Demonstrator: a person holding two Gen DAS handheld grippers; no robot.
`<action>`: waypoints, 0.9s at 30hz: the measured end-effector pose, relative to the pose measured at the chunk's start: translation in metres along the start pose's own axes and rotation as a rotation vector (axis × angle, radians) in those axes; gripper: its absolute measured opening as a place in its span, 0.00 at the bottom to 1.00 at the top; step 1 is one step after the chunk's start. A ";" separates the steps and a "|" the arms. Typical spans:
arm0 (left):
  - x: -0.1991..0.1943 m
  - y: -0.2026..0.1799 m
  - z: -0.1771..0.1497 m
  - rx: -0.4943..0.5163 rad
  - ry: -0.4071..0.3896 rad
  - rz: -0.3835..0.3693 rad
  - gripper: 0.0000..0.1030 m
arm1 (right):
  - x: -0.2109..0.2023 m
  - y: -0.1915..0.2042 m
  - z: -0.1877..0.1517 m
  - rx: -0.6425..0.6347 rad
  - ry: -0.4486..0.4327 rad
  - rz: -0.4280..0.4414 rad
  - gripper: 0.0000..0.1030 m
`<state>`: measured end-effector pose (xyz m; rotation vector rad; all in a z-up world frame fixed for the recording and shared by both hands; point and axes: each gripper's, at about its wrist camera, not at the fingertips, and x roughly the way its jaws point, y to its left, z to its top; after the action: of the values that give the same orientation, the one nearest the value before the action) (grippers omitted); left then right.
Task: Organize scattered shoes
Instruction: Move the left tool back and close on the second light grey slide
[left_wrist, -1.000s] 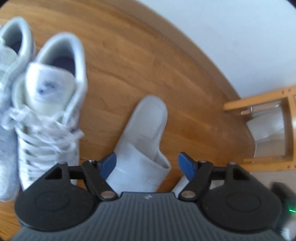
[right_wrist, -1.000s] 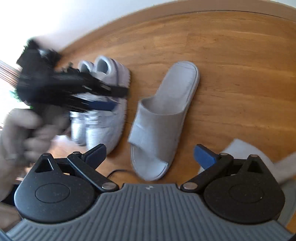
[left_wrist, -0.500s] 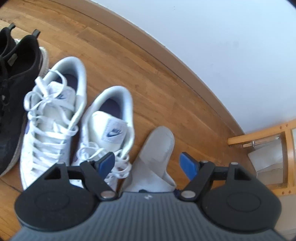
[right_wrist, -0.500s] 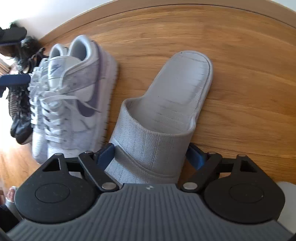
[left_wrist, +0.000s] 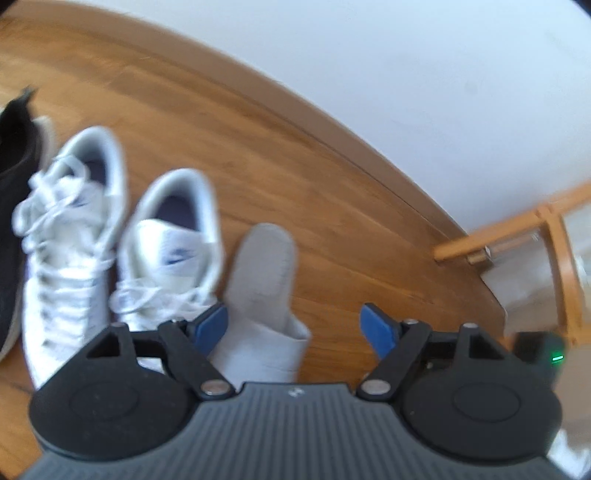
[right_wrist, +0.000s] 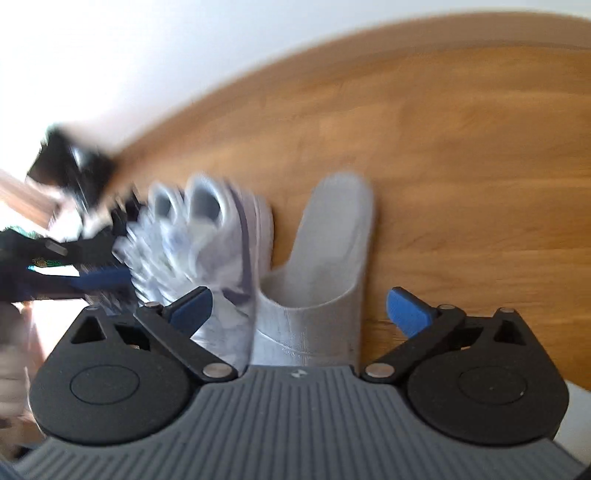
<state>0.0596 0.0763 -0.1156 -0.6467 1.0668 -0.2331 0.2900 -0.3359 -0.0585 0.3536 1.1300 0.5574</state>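
My left gripper (left_wrist: 293, 323) and right gripper (right_wrist: 299, 304) both stand wide apart, empty, above the grey fabric slipper (right_wrist: 325, 258) beside white laced sneakers (left_wrist: 110, 243).

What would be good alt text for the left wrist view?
Open left tongs hover over a grey slipper on a wooden floor, beside a pair of white sneakers and a black shoe along a white wall.

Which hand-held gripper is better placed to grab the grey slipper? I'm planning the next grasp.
Probably the right hand-held gripper: the grey slipper sits centred between its open fingers. In the left hand-held gripper view it lies off-centre, near one finger.
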 end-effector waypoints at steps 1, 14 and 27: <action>0.008 -0.009 -0.001 0.031 0.033 -0.028 0.79 | -0.020 -0.007 0.001 0.020 -0.020 -0.009 1.00; 0.197 -0.058 -0.066 0.077 0.480 -0.296 0.88 | -0.157 -0.130 -0.092 0.443 -0.107 -0.159 1.00; 0.248 -0.085 -0.094 0.207 0.487 -0.427 0.94 | -0.142 -0.149 -0.097 0.437 -0.038 -0.143 1.00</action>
<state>0.1081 -0.1448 -0.2781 -0.6397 1.3369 -0.8955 0.1923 -0.5410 -0.0702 0.6506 1.2265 0.1722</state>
